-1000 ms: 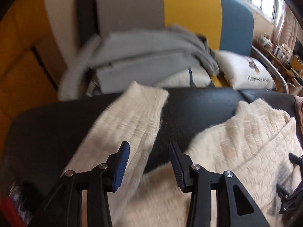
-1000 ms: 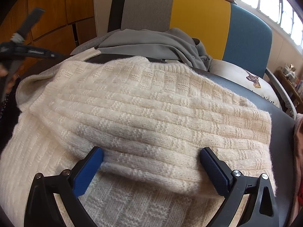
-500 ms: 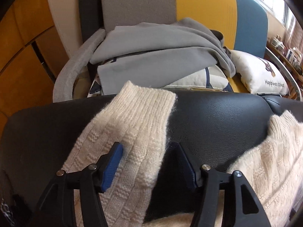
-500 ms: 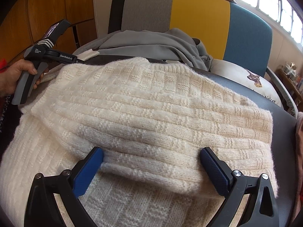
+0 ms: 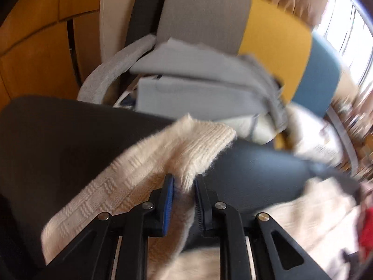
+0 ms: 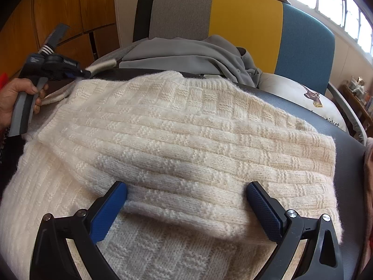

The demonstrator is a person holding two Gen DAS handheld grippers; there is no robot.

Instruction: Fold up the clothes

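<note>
A cream knit sweater (image 6: 177, 140) lies spread on a black padded surface (image 6: 349, 163). One sleeve is folded across its body. My left gripper (image 5: 184, 186) is shut on the edge of the other sleeve (image 5: 167, 154) near its ribbed cuff and lifts it off the black surface (image 5: 58, 140). It also shows in the right wrist view (image 6: 77, 72) at the far left, held by a hand. My right gripper (image 6: 186, 200) is wide open, its blue pads (image 6: 109, 210) resting on either side of the folded sleeve.
A grey garment (image 6: 186, 56) is heaped on a grey, yellow and blue chair (image 6: 244, 21) behind the surface. A white printed cushion (image 6: 310, 98) lies at the right. Wooden cabinets (image 6: 58, 11) stand at the left, windows at the upper right.
My left gripper has closed on the sleeve edge and is swinging it up and to the right, blurring its view. My right gripper has stayed open and still.
</note>
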